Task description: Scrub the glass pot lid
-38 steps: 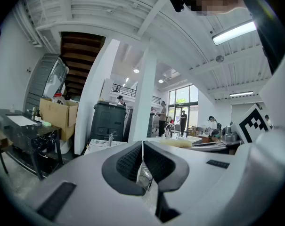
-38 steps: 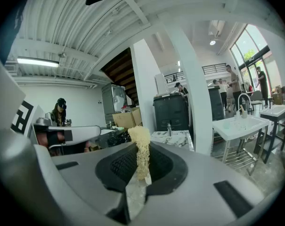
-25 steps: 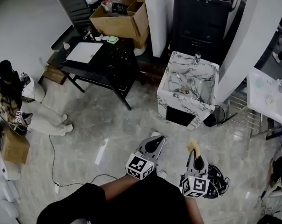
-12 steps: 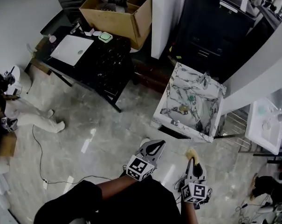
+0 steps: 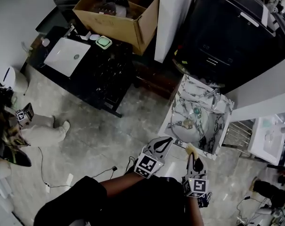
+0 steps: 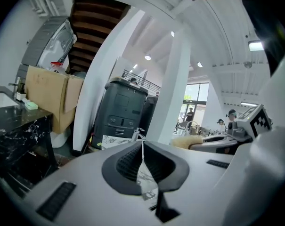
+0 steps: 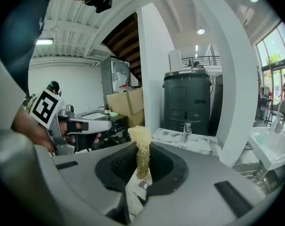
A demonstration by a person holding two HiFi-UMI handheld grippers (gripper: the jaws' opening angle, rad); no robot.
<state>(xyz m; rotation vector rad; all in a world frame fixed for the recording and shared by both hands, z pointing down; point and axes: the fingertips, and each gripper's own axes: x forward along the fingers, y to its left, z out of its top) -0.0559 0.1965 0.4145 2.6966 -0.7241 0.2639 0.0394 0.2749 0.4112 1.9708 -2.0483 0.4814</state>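
My left gripper [image 5: 166, 141] is shut with nothing between its jaws, and in the left gripper view [image 6: 142, 144] the two pads meet. My right gripper [image 5: 192, 152] is shut on a yellow sponge [image 5: 191, 148], which sticks up from the jaws [image 7: 143, 160] as a fluffy yellow strip [image 7: 142, 138]. Both grippers hang just in front of the marble sink [image 5: 180, 98], short of its near rim. In the basin lies a round pale shape [image 5: 188, 131] with a yellowish bit and a green bit on it. I cannot tell whether it is the glass lid.
A tap [image 5: 214, 99] stands at the sink's far edge. Behind are a black cabinet [image 5: 227, 36], a white pillar [image 5: 173, 18], a cardboard box [image 5: 118, 18] and a black table [image 5: 104, 69] with a white slab [image 5: 67, 55]. A person [image 5: 10, 126] is at the left. A cable [image 5: 62, 173] trails across the floor.
The view has closed in on the marble sink, which now lies right ahead of both grippers. Both grippers stay shut, the right one still holding the sponge.
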